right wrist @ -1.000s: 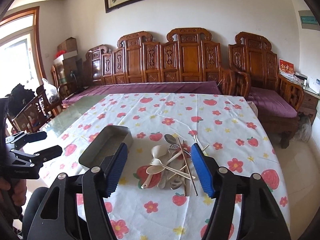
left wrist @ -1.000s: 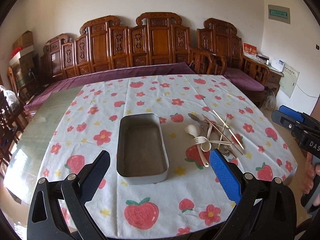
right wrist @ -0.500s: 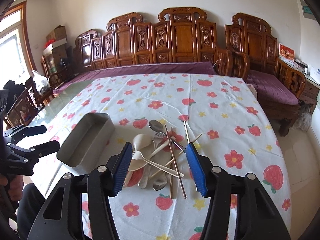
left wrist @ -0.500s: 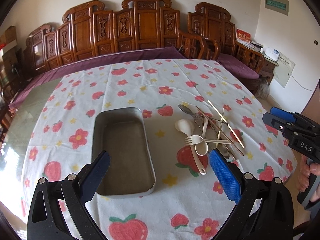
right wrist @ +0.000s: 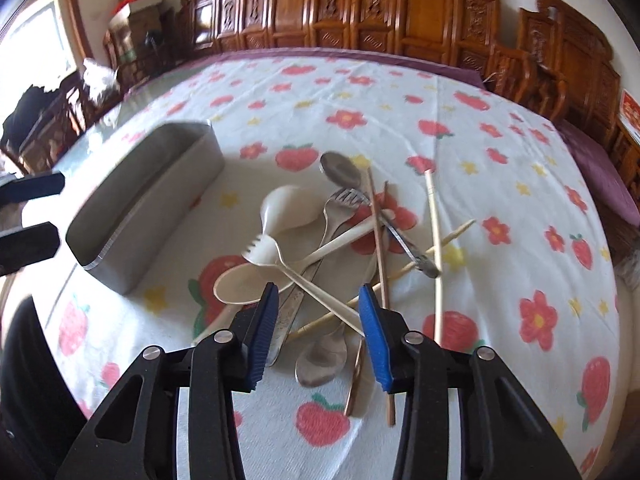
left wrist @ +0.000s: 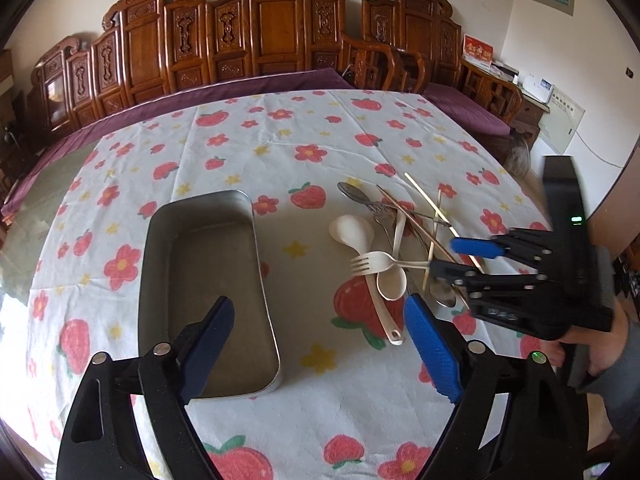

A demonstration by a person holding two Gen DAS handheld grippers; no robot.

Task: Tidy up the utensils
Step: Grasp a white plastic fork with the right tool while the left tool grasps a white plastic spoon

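Note:
An empty metal tray [left wrist: 256, 248] lies left of a heap of utensils on the strawberry cloth. The heap holds a cream fork [left wrist: 372, 262], cream spoons [left wrist: 352, 230], metal spoons, a metal fork and crossed chopsticks [left wrist: 424, 200]. My left gripper [left wrist: 318, 306] hovers over the tray's near right corner. Its jaws are closing and grip nothing. My right gripper [right wrist: 318, 296] is low over the near side of the heap with its jaws closing. The cream fork's [right wrist: 272, 252] handle runs between its blue pads [right wrist: 264, 320], which stand clear of it. From the left wrist, the right gripper [left wrist: 448, 257] reaches in from the right.
The tray's wall [right wrist: 152, 208] faces the right gripper, with the left gripper [right wrist: 30, 214] beyond it at the picture's edge. A carved wooden bench [left wrist: 276, 40] with purple cushions runs behind the table. A hand [left wrist: 600, 352] holds the right gripper near the table's right edge.
Both grippers came down toward the table. The right one dropped over the utensil heap and its jaws narrowed around the cream fork's handle. The left jaws narrowed a little.

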